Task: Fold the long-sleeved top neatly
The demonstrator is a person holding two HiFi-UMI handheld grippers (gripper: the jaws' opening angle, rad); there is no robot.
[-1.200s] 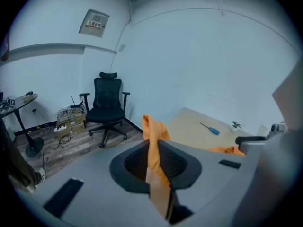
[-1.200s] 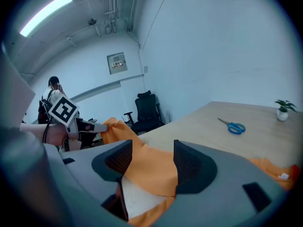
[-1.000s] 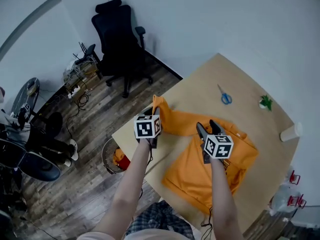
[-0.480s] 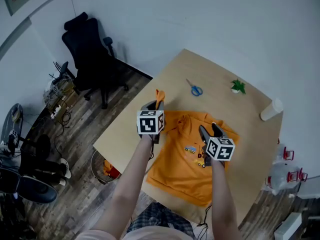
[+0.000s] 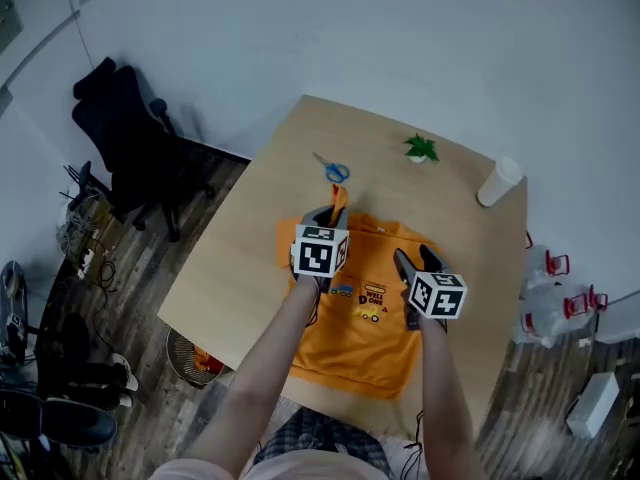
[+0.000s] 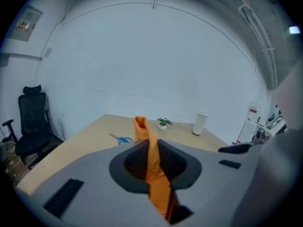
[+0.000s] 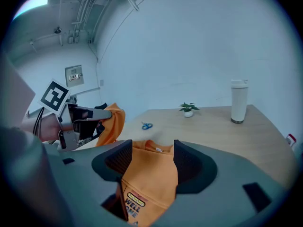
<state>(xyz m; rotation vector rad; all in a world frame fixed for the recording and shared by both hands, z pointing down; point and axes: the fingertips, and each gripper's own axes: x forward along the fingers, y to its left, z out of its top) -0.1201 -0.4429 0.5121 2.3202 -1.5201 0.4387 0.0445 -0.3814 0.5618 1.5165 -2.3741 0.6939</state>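
The left gripper [image 5: 327,215], clamped narrow on the sleeve [image 5: 340,197], has carried it inward over the orange long-sleeved top [image 5: 360,340], starting the fold; the right gripper [image 5: 415,259] hovers empty, fingers [image 7: 120,159] half apart.

Left gripper [image 6: 154,161] jaws closed tight on a narrow strip of the orange top [image 6: 158,188]. The cloth end pokes up above the jaws and the rest hangs below them. Behind is the light wood surface [image 6: 90,134], carrying blue-handled scissors [image 6: 124,139] on the left, a small potted plant [image 6: 163,123] in the middle and a white cup [image 6: 201,122] to its right, all well apart. Black office chair [image 6: 31,126] at far left by the white wall [image 6: 151,65].
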